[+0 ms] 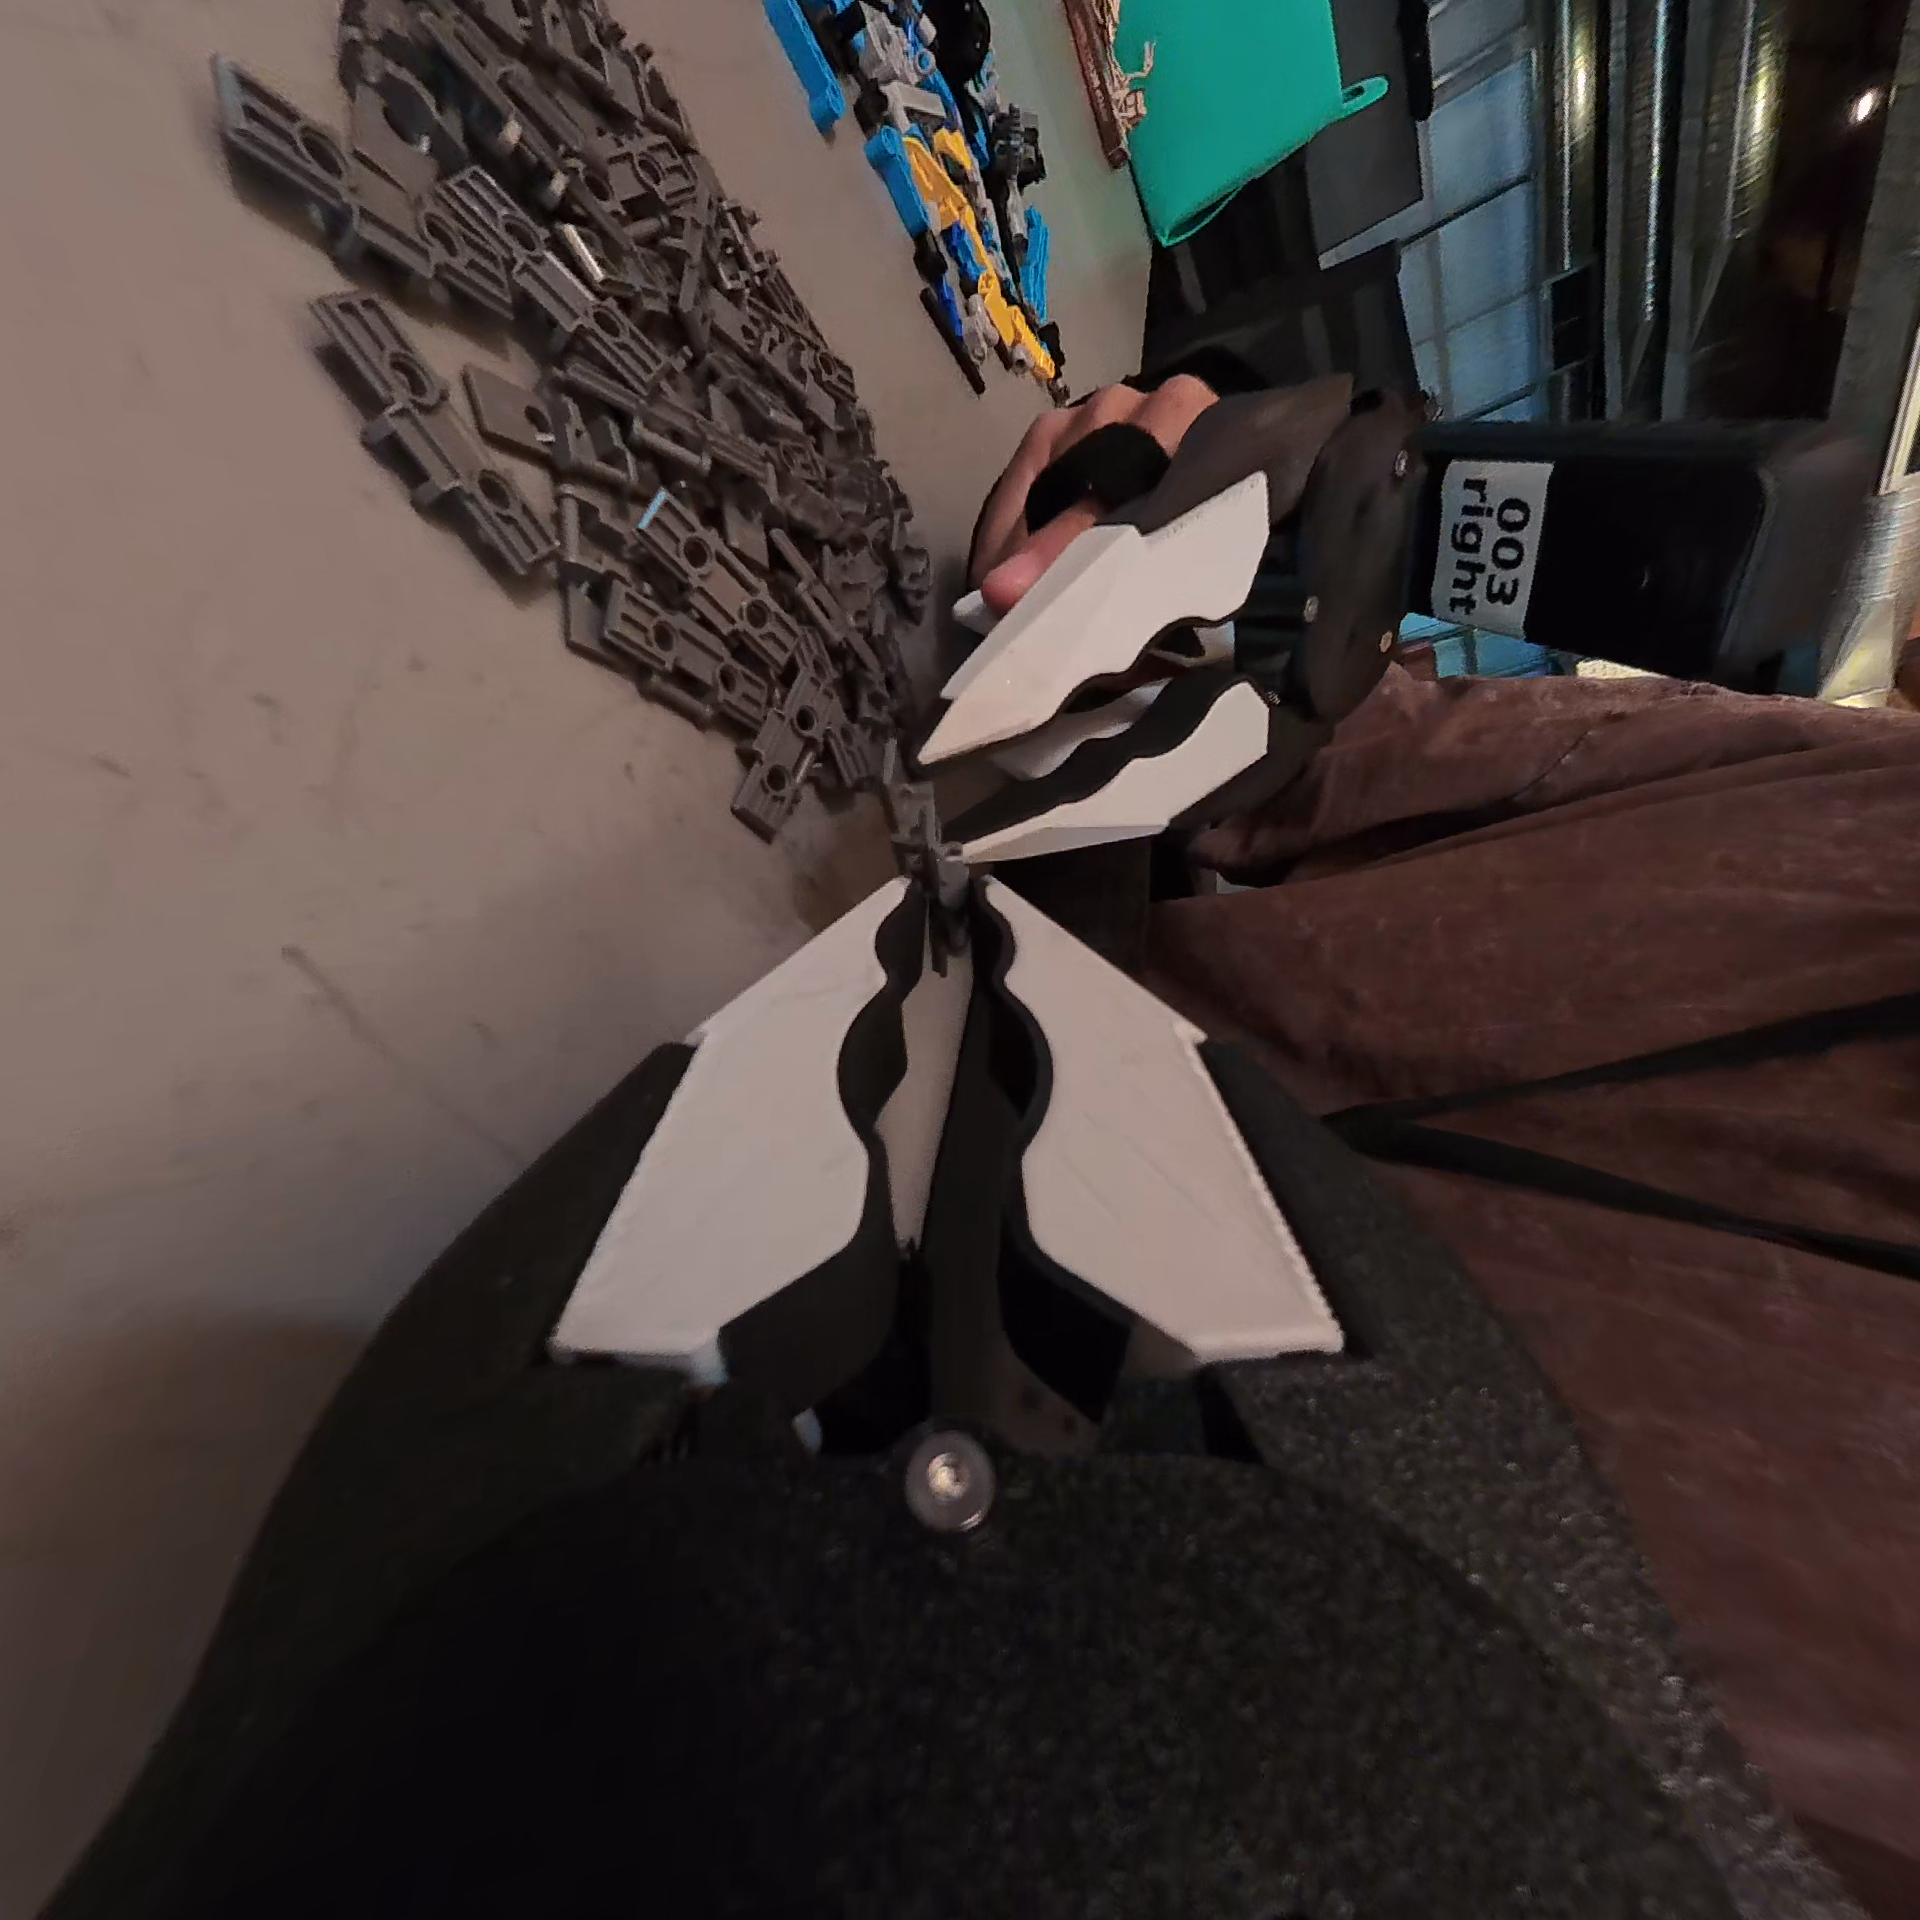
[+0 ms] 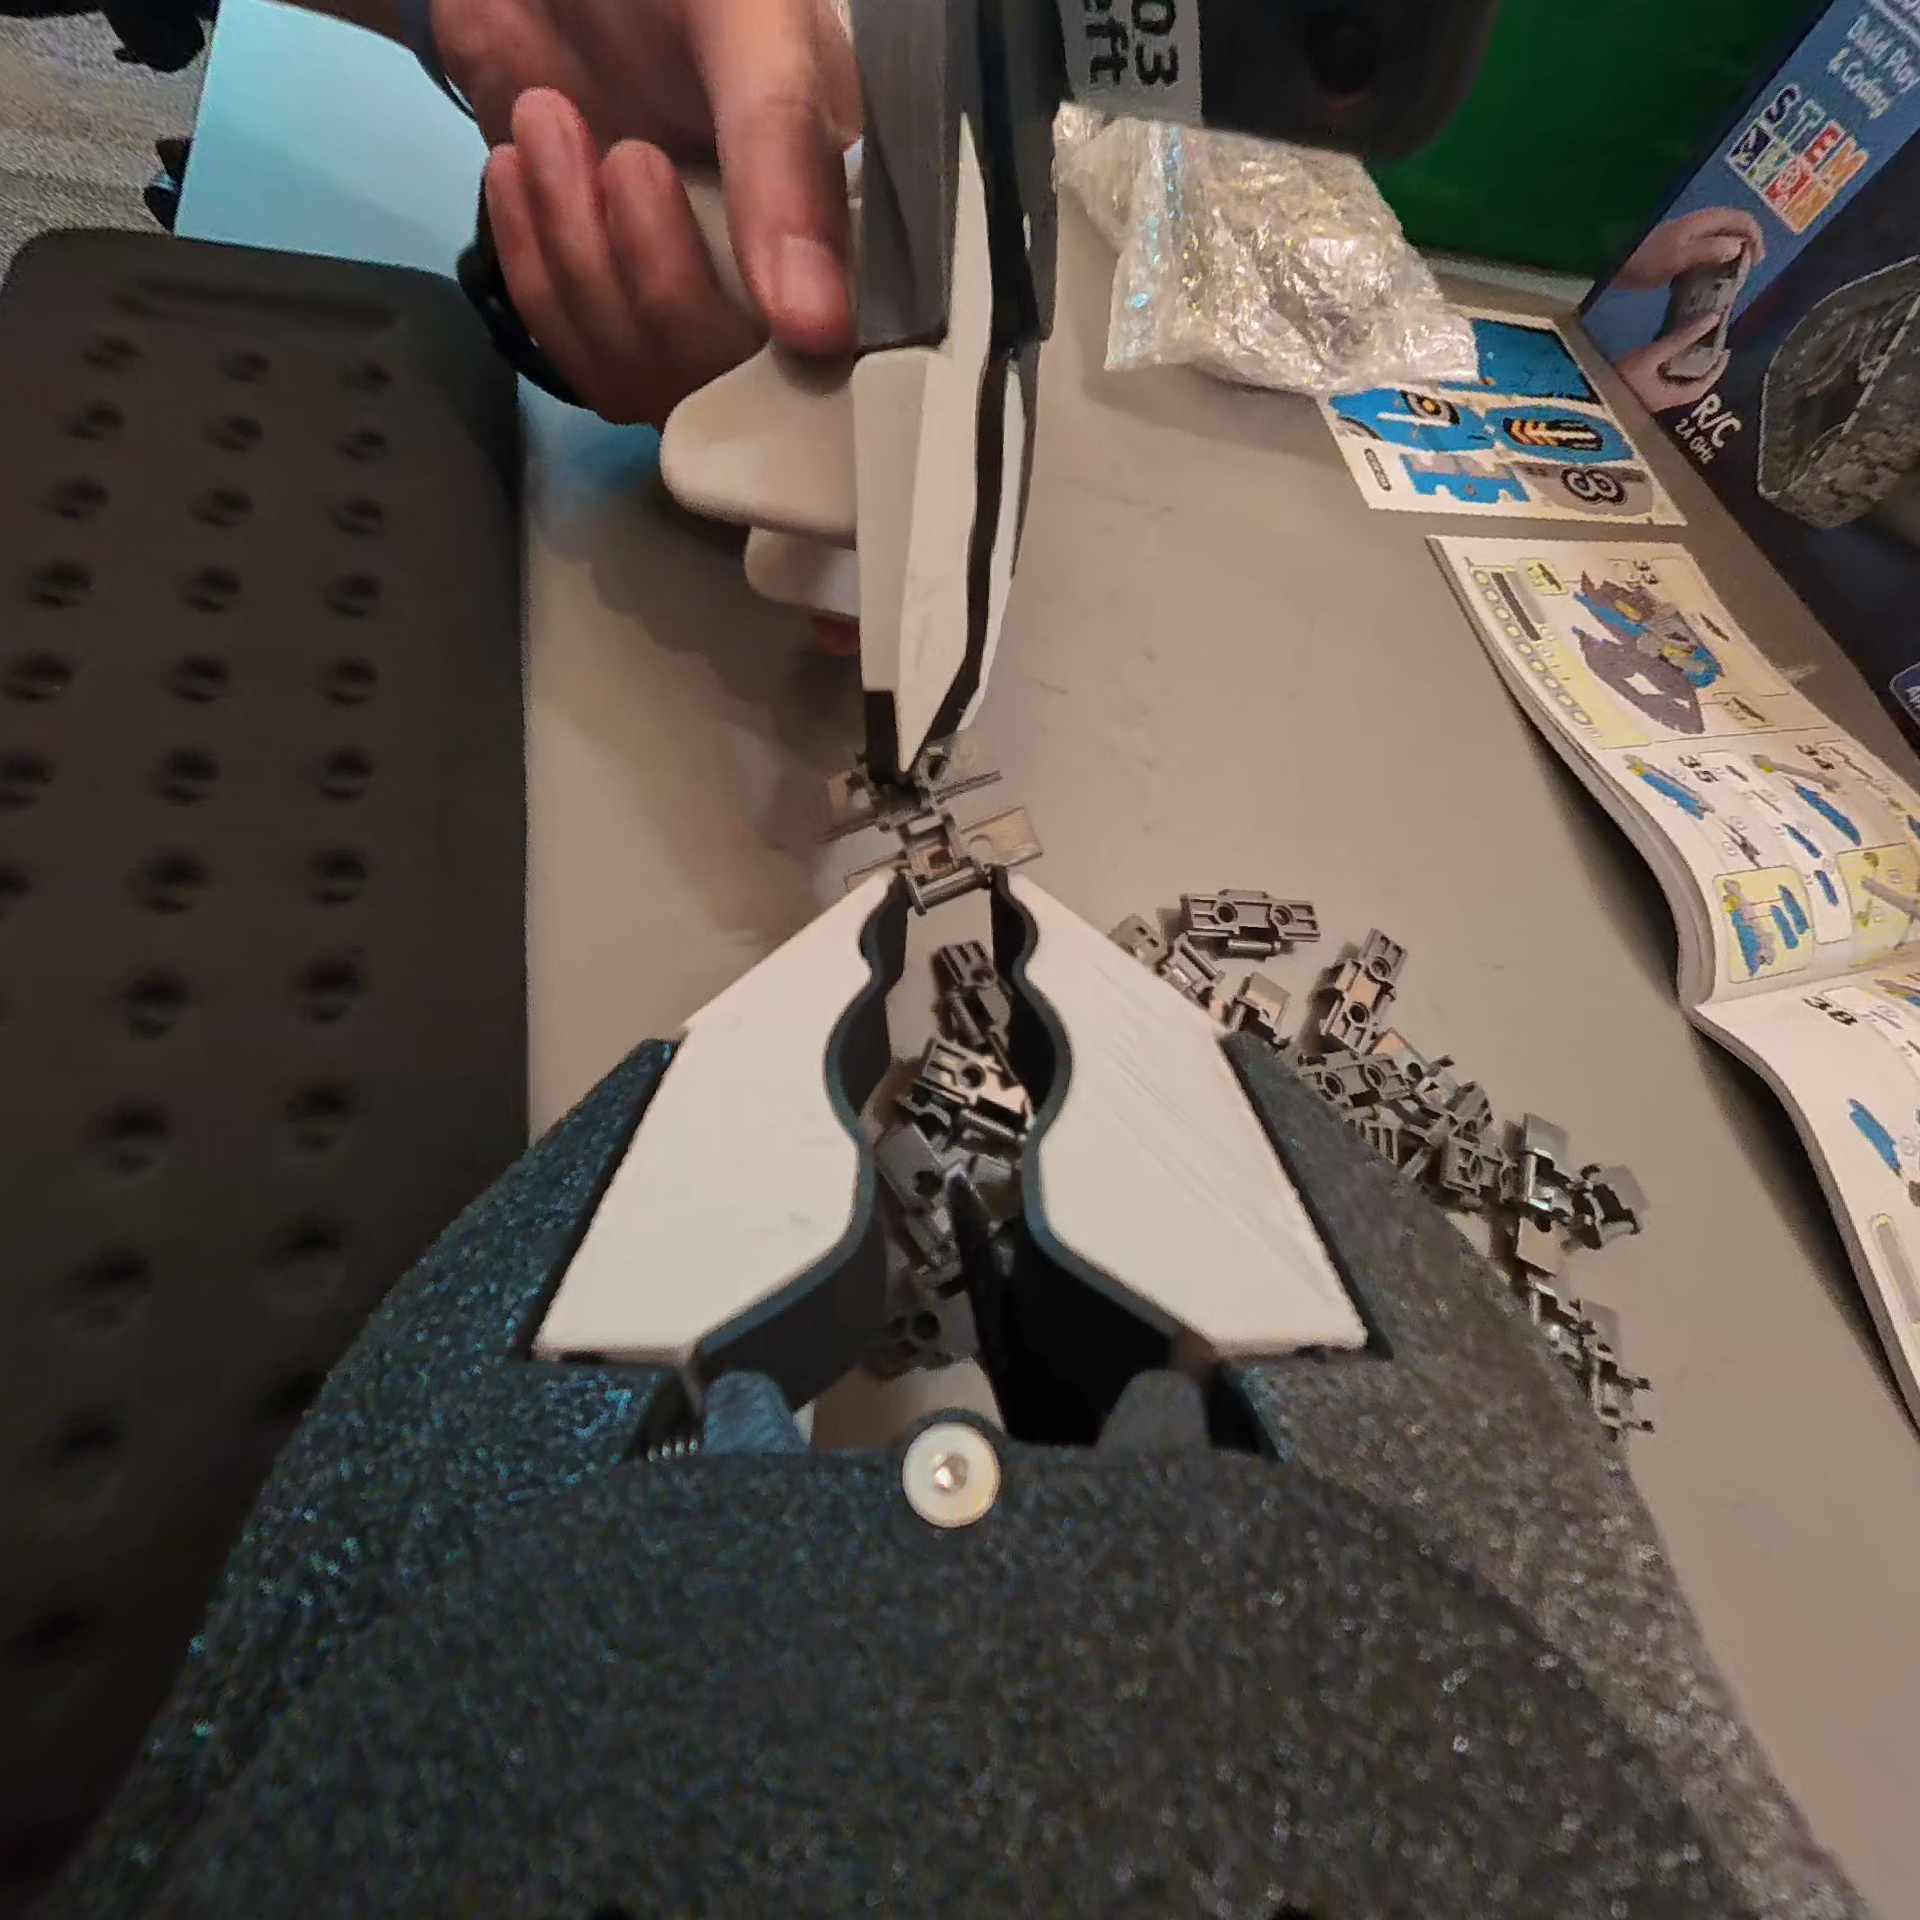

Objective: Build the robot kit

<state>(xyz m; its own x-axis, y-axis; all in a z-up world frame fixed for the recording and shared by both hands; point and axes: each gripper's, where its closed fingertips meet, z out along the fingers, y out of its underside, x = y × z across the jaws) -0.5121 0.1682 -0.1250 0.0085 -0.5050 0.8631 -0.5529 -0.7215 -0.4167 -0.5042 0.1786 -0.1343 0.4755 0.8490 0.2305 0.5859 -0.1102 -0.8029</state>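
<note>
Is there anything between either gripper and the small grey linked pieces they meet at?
Nothing visible. The left gripper and right gripper are each shut on the short grey link chain, held above the table, near the pile of loose grey links.

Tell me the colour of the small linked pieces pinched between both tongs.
Grey, like the loose pile on the table. The linked pieces show best in the right wrist view.

Both wrist cameras look closely along their fingers, sharing the grey link chain (image 1: 928, 831).
</note>
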